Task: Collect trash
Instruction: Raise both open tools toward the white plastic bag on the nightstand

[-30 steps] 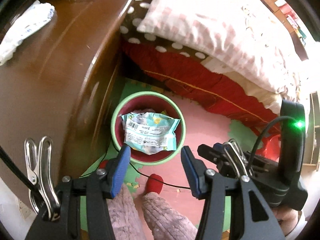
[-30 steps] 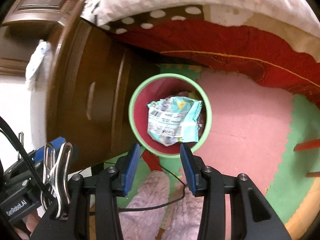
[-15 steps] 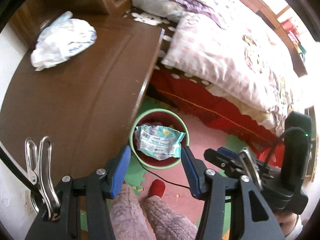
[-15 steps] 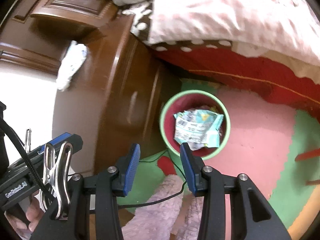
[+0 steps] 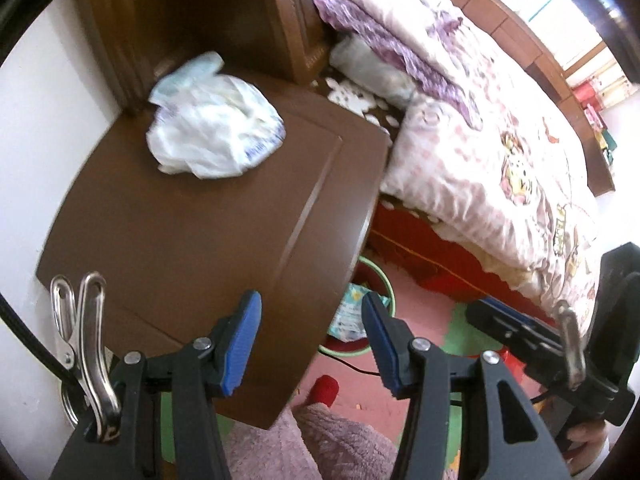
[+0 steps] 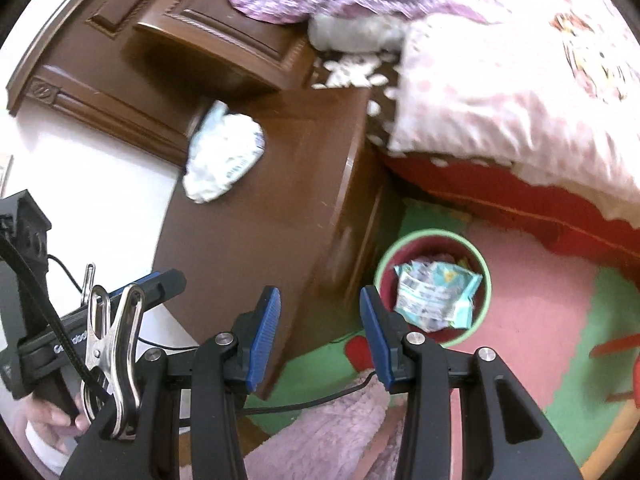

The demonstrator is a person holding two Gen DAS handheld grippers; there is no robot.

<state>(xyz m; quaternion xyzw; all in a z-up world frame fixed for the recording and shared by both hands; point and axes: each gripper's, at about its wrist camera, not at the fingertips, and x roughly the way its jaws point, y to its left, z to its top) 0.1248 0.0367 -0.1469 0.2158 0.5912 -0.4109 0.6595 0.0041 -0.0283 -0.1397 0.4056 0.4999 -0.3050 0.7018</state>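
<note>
The left claw stands wide with nothing between its blue pads, angled steeply down over the near corner of the brown counter. The right claw is equally wide and empty, hanging just off the counter's front edge, above the floor mat.

Below and to the right of the right claw sits the bin, green-rimmed and red inside, on the mat between counter and bed. A crumpled teal wrapper already lies in it. From the left view the bin is mostly hidden behind the counter edge and the claw's right finger, with only a bit of wrapper showing.

The remaining trash looks to be the crumpled white bag at the far back of the counter, against the headboard and wall, well apart from both claws. In the right view the same bag lies at the counter's rear left.

So one drop seems done and the step in hand is the reach for the next piece. That calls for carrying a claw forward across the counter to the bag; the left one sits nearer in line with it. The bag is soft and puffy, so the pads should come down over a raised fold and pinch there, rather than skid on the polished wood.
</note>
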